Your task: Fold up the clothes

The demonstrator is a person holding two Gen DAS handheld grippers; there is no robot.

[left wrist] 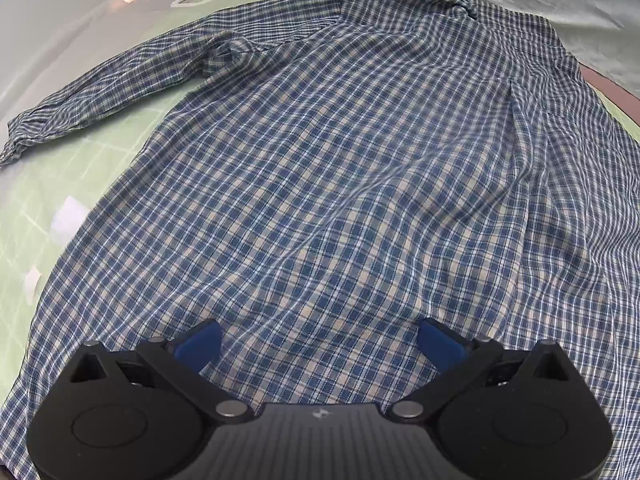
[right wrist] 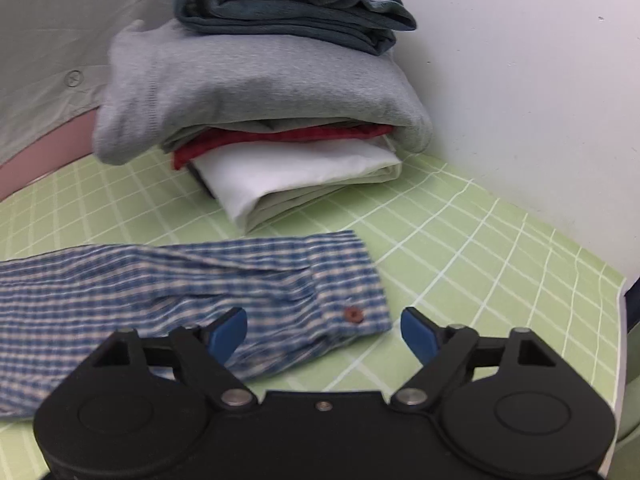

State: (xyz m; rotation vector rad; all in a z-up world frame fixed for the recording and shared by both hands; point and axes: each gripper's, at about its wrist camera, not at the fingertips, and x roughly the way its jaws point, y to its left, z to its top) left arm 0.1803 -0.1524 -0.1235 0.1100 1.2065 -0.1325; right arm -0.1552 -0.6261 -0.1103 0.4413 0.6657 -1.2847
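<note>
A blue-and-white plaid shirt (left wrist: pixel 340 168) lay spread back-up across a green gridded mat (left wrist: pixel 24 216), filling most of the left wrist camera's view, with one long sleeve (left wrist: pixel 104 96) stretched out toward the left edge of that picture and the collar end at the far side. The left gripper (left wrist: pixel 320 344) hung over the shirt's lower body with its blue-padded jaws spread wide and nothing caught between them; whether the pads touched the cloth could not be told. In the right wrist view, the other sleeve's cuff (right wrist: pixel 344 292), fastened with a brown button (right wrist: pixel 353 314), lay flat on the mat just ahead of the right gripper (right wrist: pixel 324 332). That gripper's jaws also stood wide apart, one pad over the sleeve cloth and the other over bare mat just beyond the cuff's end, gripping nothing. Beyond the cuff, near the white wall (right wrist: pixel 520 80), sat a stack of folded clothes: a white garment (right wrist: pixel 296 176) at the bottom, a red one (right wrist: pixel 280 138) above it, a grey sweatshirt (right wrist: pixel 248 92) over that, and a dark teal garment (right wrist: pixel 296 4) on top. The stack was apart from the cuff, with a strip of bare mat between them.
</note>
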